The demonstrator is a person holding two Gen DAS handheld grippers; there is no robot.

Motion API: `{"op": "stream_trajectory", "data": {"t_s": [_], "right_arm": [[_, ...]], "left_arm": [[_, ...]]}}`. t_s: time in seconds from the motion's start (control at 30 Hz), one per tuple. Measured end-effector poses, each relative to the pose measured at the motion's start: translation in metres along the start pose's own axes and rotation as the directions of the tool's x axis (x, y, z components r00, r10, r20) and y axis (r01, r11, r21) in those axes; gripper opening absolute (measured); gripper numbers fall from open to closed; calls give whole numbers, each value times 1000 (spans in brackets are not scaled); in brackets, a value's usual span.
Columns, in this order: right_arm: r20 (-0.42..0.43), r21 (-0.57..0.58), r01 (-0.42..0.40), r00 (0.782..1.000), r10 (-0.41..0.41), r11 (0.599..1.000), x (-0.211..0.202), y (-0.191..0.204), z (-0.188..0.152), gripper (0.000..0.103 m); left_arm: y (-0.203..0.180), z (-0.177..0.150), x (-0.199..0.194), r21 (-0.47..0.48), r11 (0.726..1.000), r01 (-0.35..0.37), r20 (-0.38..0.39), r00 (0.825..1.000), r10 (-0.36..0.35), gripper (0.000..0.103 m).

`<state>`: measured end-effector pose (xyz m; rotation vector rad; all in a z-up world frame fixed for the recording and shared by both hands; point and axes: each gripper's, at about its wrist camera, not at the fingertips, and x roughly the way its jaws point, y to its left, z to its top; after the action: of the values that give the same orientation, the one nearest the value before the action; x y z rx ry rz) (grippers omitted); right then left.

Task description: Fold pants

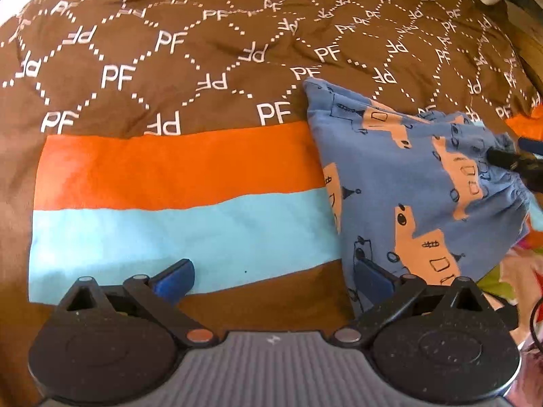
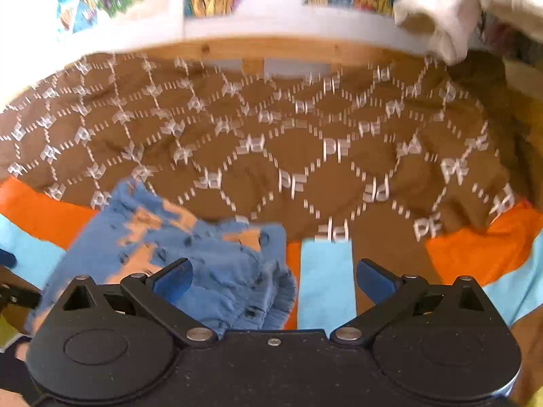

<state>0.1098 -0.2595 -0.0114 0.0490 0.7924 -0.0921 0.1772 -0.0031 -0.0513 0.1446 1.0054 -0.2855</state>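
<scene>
The blue pants (image 1: 407, 183) with tan and black prints lie folded on the bedspread, at the right of the left wrist view. My left gripper (image 1: 275, 279) is open and empty; its right finger (image 1: 371, 276) rests over the near edge of the pants. In the right wrist view the pants (image 2: 190, 254) lie at lower left, waistband bunched near the camera. My right gripper (image 2: 275, 278) is open and empty, its left finger (image 2: 173, 279) over the pants. The right gripper also shows in the left wrist view (image 1: 509, 159), above the waistband.
The bedspread (image 1: 152, 78) is brown with white PF marks and orange and light blue stripes. A wooden bed frame (image 2: 271, 49) and white wall run along the far edge. A white cloth (image 2: 451, 13) hangs at the far right. Colourful fabric (image 1: 519, 271) lies at the right.
</scene>
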Motion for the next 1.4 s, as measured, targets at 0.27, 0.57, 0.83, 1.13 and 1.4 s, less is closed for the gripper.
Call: {"op": "stream_trajectory", "data": {"t_s": [0.27, 0.57, 0.83, 1.13, 1.4], "right_arm": [[-88, 142, -25, 995, 38, 990, 17, -17, -20, 102], [-36, 123, -195, 979, 200, 973, 2, -32, 11, 102], [-88, 281, -401, 894, 440, 872, 61, -65, 13, 102], [-27, 418, -670, 665, 746, 613, 80, -73, 10, 102], [-4, 472, -651, 672, 740, 594, 78, -79, 9, 102]], "left_arm": [[-8, 0, 4, 67, 997, -34, 9, 999, 33, 103], [22, 4, -21, -91, 982, 165, 85, 984, -157, 103], [9, 12, 8, -153, 918, 365, 160, 926, -341, 103], [13, 0, 15, -182, 846, 501, 184, 862, -472, 103], [29, 7, 33, -345, 734, 585, 194, 810, -554, 100]]}}
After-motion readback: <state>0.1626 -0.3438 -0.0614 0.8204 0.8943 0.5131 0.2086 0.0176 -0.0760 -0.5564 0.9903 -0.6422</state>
